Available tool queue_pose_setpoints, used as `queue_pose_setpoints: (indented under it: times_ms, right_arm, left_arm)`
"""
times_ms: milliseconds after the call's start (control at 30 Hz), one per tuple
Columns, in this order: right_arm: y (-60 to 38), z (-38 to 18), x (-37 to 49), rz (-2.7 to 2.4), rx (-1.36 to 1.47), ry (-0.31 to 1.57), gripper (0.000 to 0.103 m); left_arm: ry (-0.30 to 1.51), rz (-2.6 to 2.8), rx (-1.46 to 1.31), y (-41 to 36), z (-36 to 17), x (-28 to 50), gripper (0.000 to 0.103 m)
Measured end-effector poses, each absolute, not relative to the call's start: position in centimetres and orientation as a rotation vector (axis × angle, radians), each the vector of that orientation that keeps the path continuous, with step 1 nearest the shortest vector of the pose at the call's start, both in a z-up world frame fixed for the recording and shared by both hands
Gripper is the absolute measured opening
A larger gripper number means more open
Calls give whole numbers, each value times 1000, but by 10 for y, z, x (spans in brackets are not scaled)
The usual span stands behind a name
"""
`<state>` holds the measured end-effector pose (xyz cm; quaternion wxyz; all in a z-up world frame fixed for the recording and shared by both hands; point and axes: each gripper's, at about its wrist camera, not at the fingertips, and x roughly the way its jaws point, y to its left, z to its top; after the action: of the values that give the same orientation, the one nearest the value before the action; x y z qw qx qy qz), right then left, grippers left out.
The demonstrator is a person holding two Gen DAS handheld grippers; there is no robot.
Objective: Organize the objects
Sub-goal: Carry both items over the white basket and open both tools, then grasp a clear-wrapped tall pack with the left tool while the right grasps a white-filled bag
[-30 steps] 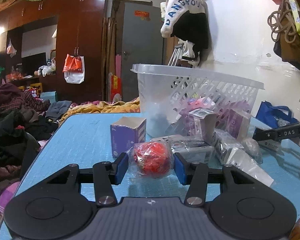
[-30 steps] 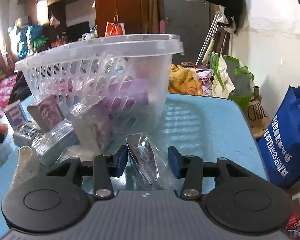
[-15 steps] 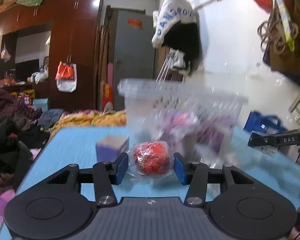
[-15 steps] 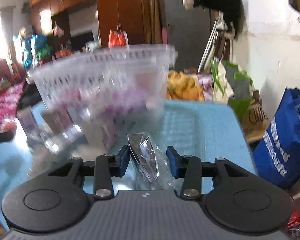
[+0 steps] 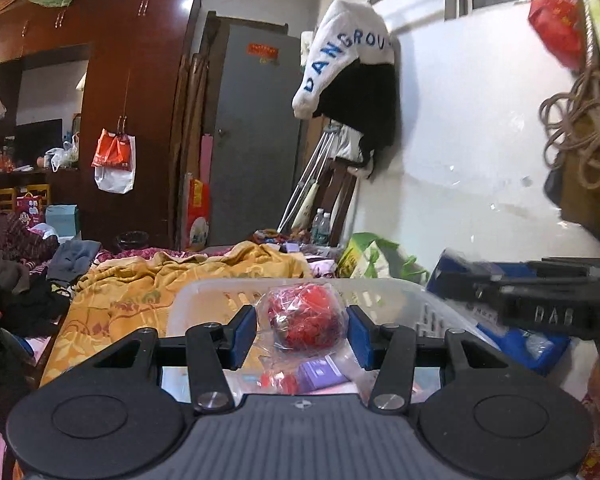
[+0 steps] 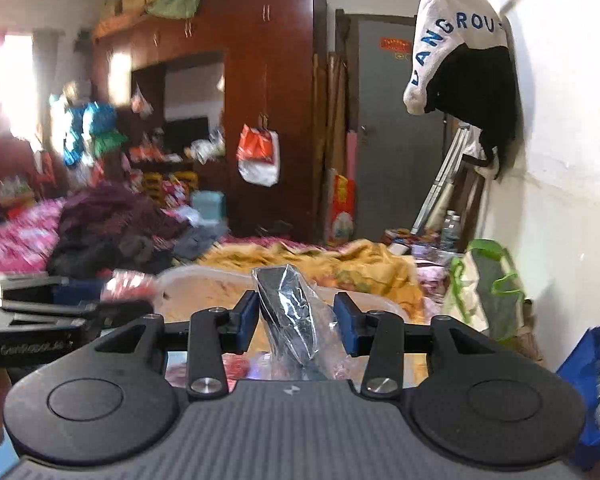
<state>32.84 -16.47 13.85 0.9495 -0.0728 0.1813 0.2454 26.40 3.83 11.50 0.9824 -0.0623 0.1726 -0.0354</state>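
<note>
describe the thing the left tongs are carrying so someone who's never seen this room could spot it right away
Find the white plastic laundry basket low in the left wrist view, in front of the yellow blanket. Just above its near rim, the left tongs pinch a round red item in a clear crinkly bag between blue pads. The right tongs carry a dark item in clear wrap; this one is bright red and ball-shaped.

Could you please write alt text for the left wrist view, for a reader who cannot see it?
The left gripper holds a red item in a clear bag above a white plastic basket holding other packets. The right gripper reaches in from the right edge; behind are a yellow blanket and a dark wardrobe.
</note>
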Motion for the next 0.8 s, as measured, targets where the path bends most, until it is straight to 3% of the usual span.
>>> queue_pose_setpoints:
  times_ms: [67,100,133,233,267,333,400,567,667,800]
  right_arm:
    - [-160,132,337,496,-161,390,57]
    - [-161,130,337,487,-164,382,71]
    - [-164,130,333,486,-161,365,88]
    - [-185,127,307,513,-120,302,103]
    - [-193,123,297,516,-108,291,103]
    - [-208,111,276,532,-85,272,103]
    - [-218,90,262,509,-78,301,103]
    - [-229,31,259,524,0,488,103]
    - [-226,13,255,499,-35,509,103]
    - [-230,6,253,484,-24,519,103]
  left_arm:
    - [365,-50,-118,39,109,275,67]
    - [374,-33,-111,40,106,276,71]
    - [372,-24,-102,41,104,274,72]
    - [322,-21,-112,49,101,248,72]
    - [306,-22,-123,51,100,236,73]
    - [296,-58,-152,54,93,209,85]
    - [328,-108,-161,51,80,184,87]
    - [358,-165,-125,16,30,131,87]
    - [417,-180,-91,-3,5,127,86]
    - [451,-175,-45,-21,-13,132,75]
